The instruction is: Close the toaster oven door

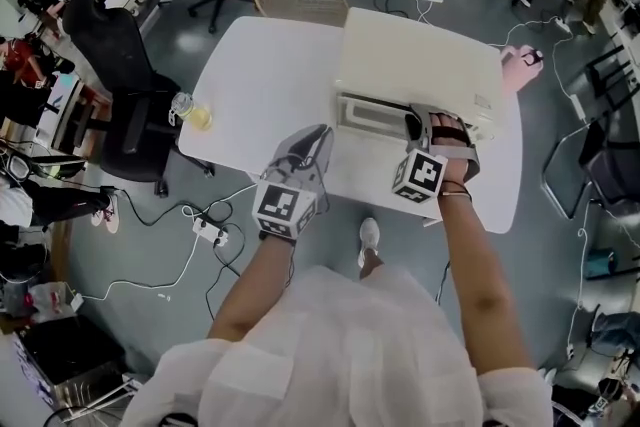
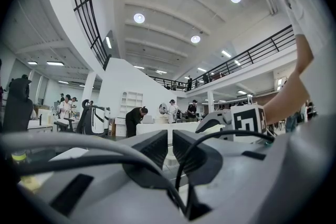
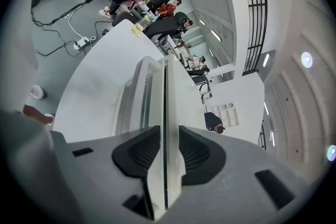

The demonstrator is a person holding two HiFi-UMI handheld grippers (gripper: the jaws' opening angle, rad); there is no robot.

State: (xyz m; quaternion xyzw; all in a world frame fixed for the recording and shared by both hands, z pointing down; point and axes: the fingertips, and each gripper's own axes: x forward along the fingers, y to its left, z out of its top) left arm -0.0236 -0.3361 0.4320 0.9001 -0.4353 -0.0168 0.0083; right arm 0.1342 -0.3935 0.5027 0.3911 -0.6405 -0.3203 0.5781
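A white, box-shaped toaster oven (image 1: 420, 65) is set on the white desk (image 1: 260, 85), toward its far right part, with the flat top turned up and the front turned toward the near edge. The door (image 1: 372, 111) — a white frame around a darker window — is seen upright against the front. In the right gripper view only 1 thin dark seam is left between door and body — the door is shut or all but shut.

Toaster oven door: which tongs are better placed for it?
Right: the right tongs sit at the toaster oven door, jaws opening around its edge; the left tongs hang aside over the table.
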